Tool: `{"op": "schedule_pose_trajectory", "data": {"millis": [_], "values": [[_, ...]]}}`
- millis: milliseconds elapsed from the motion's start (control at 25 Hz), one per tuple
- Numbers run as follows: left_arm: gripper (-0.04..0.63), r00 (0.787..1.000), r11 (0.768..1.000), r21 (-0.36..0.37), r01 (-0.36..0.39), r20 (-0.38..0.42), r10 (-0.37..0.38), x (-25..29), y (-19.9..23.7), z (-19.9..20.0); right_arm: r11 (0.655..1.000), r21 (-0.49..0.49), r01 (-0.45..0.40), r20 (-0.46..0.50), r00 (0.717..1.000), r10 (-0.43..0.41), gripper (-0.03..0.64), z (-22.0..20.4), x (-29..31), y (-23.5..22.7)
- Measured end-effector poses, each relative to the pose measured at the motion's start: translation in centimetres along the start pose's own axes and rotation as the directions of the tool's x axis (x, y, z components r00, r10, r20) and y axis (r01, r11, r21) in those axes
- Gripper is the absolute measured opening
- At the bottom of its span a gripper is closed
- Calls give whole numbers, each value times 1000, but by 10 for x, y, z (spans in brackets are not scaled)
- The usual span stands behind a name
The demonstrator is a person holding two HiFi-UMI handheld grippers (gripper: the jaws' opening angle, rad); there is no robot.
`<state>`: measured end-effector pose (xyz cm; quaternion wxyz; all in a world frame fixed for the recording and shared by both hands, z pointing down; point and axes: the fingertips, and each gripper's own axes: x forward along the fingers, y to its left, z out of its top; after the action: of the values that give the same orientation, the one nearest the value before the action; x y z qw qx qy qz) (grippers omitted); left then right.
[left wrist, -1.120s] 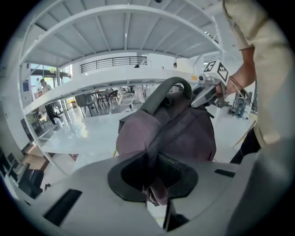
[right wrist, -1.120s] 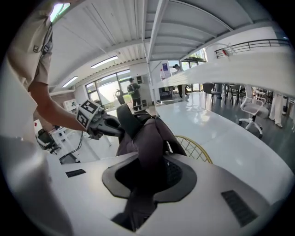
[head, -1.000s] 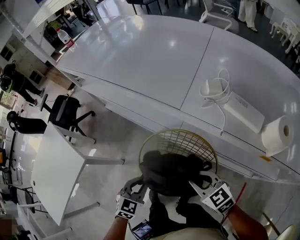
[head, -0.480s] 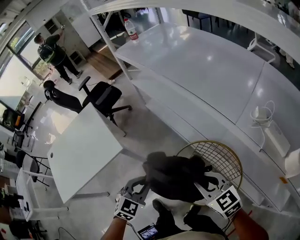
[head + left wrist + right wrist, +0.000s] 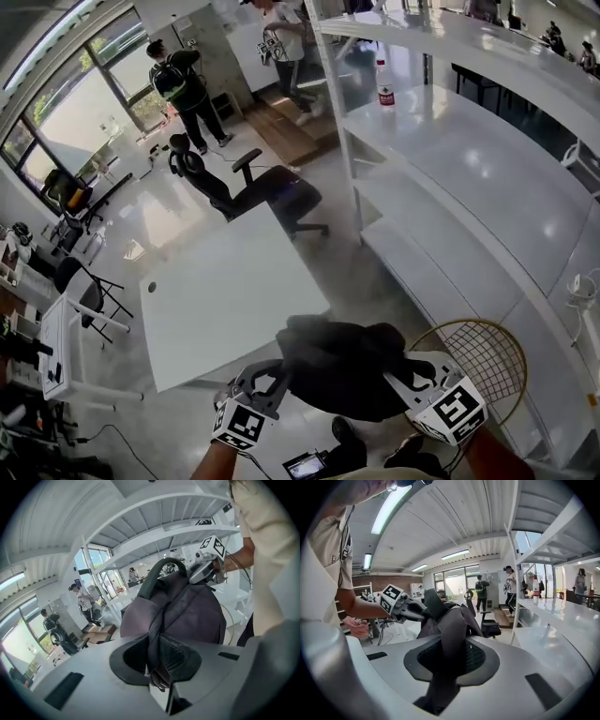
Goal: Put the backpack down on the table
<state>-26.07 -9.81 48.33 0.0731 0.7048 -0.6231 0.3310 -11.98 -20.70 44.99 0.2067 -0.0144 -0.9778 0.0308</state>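
The backpack (image 5: 342, 366) is pinched at 9 o'clock by the left gripper (image 5: 277, 375), at 3 o'clock by the right gripper (image 5: 401, 377).

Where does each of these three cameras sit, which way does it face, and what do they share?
Head view: on the person's head, looking steeply down at the backpack held between left gripper and right gripper near a white table; both forearms show.
Left gripper view: rides the left gripper, looks along jaws shut on a backpack strap, toward the right gripper; the person's shirt shows.
Right gripper view: rides the right gripper, jaws shut on the backpack, facing the left gripper; the shirt shows.
Shared: the backpack.
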Motion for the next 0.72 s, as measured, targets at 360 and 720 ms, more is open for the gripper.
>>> {"op": "schedule_pose_trajectory", "data": {"millis": [360, 720], "values": [[49, 987, 987, 0, -159, -9, 159, -97, 126, -62, 987, -82, -137, 31, 990, 140, 91, 97, 133, 64], [49, 957, 959, -20, -283, -76, 281, -154, 206, -118, 951, -136, -279, 11, 959, 283, 91, 155, 244, 98]]}}
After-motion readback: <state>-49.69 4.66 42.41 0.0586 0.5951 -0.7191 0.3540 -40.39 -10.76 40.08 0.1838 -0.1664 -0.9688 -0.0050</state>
